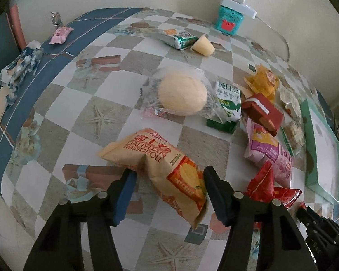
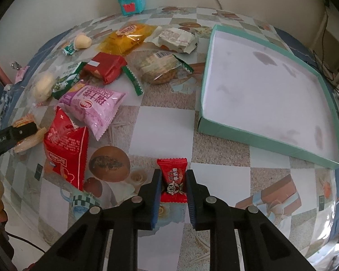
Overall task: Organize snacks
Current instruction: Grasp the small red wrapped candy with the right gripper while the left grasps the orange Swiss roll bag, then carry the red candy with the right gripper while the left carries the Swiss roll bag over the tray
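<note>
In the left wrist view, a tan and orange Swiss roll packet [image 1: 160, 164] lies slantwise on the checked tablecloth. My left gripper [image 1: 169, 174] is shut on it; both blue pads press its sides and the wrapper is creased between them. In the right wrist view, my right gripper [image 2: 174, 174] is shut on a small red candy packet [image 2: 173, 180] just above the table. A shallow teal box [image 2: 266, 144] with a white floor lies to the upper right of it with nothing inside.
Loose snacks crowd the table: a pink packet [image 2: 95, 106], a red bag [image 2: 65, 144], a red wrapped cake [image 2: 106, 67], a yellow packet [image 2: 124, 38], a bagged round bun [image 1: 183, 94], a green milk carton [image 1: 228, 106]. A teal container [image 1: 229, 20] stands by the wall.
</note>
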Demonstrator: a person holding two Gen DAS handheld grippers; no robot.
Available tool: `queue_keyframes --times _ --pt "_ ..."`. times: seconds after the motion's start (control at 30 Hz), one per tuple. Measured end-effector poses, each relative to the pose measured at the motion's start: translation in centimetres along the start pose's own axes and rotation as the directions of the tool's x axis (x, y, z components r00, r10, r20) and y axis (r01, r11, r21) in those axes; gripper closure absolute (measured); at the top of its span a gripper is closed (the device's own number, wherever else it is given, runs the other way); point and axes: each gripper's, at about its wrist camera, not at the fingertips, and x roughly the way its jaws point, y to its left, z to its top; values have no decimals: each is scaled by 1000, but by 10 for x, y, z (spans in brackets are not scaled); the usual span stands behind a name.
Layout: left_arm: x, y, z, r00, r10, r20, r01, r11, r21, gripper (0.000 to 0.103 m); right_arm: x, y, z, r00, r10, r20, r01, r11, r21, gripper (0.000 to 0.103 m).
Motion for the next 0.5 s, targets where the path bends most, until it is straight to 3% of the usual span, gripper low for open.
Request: queue_keyframes --times 0.5 --pt "-34 4 9 995 -62 77 63 998 -6 41 -28 -11 3 996 44 84 -47 998 39 82"
